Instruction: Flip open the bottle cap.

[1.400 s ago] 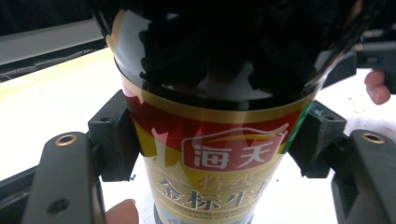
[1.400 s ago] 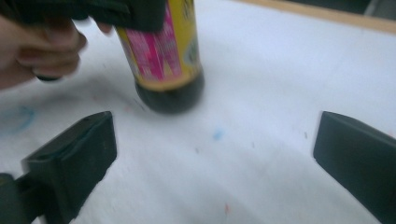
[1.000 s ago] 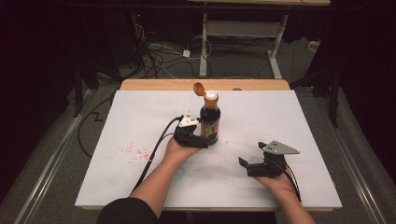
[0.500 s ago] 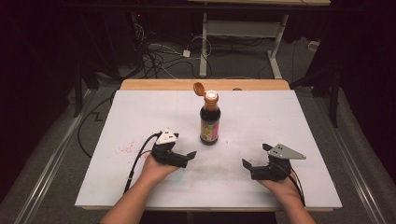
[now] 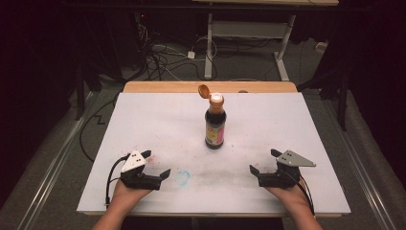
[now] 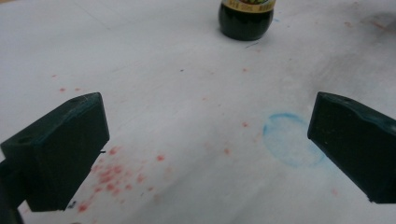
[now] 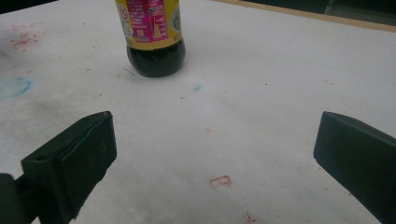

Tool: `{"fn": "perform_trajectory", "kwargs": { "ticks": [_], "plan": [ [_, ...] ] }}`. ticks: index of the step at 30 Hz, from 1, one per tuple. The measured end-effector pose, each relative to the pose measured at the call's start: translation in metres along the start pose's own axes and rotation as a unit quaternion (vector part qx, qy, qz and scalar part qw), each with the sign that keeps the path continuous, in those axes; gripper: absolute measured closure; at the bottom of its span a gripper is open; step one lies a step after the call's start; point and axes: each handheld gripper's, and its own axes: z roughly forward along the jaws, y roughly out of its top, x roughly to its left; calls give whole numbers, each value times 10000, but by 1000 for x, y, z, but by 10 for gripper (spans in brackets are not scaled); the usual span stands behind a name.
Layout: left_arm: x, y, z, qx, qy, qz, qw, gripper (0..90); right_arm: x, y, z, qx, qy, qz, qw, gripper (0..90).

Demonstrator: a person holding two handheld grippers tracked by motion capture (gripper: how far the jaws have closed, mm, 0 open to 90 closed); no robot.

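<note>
Bottle of dark sauce w/ pink-yellow label (image 5: 215,123) stands upright mid-table, orange flip cap open, while left gripper (image 5: 155,164) & right gripper (image 5: 264,162) rest well apart from it near front edge, both jaws wide, empty — prob. parked after uncapping.

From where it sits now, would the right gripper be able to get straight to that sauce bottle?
Probably yes. The right gripper rests near the table's front edge with jaws open, and the bottle stands upright ahead of it with bare tabletop between. The left gripper sits off to the other side.
</note>
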Motion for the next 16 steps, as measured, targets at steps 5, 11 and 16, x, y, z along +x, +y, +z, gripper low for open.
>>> {"fn": "perform_trajectory", "kwargs": {
  "ticks": [5,11,16],
  "plan": [
    [-2,-4,-2,-64,-23,100,9999,0,-1,-1,-1,-24,-8,1,10000,3],
    [-2,-4,-4,-211,-34,98,9997,0,-1,-2,-1,-37,7,-7,10000,3],
    [-3,-5,-5,-208,-52,166,9996,0,0,-1,-2,-53,5,-20,10000,3]
  ]
}}
